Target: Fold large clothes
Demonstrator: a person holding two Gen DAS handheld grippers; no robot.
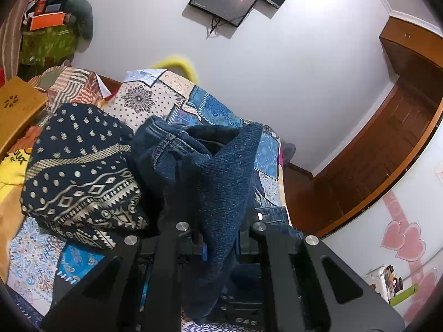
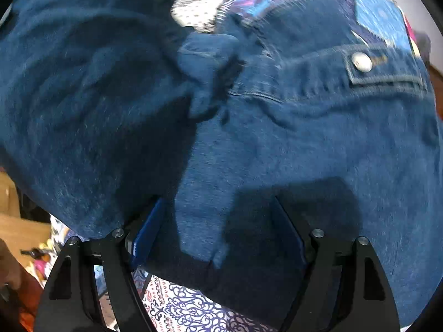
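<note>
Through the left wrist camera: left gripper [image 1: 218,221] clamped on a fold of the denim garment [image 1: 218,171], jaws nearly together with the cloth pinched between them and lifted, the rest draping down over the patchwork bedspread [image 1: 210,105]. Just to the left, touching the denim, a dark cloth with pale geometric print [image 1: 80,174], heaped on the bed. Farther left, a yellow garment [image 1: 11,171] and a wooden board [image 1: 19,108]. Up on the white wall, a dark screen [image 1: 224,2]; along the right side, a brown wooden wardrobe [image 1: 393,149]. Through the right wrist camera, somewhat blurred: right gripper [image 2: 218,235] with jaws standing wide apart, pointing down at the denim garment [image 2: 277,144], its blue pads on either side of the cloth's near edge, neither visibly pressing. Metal button [image 2: 361,61] on a denim tab at upper right. Printed bedspread [image 2: 188,304] showing below the hem.
</note>
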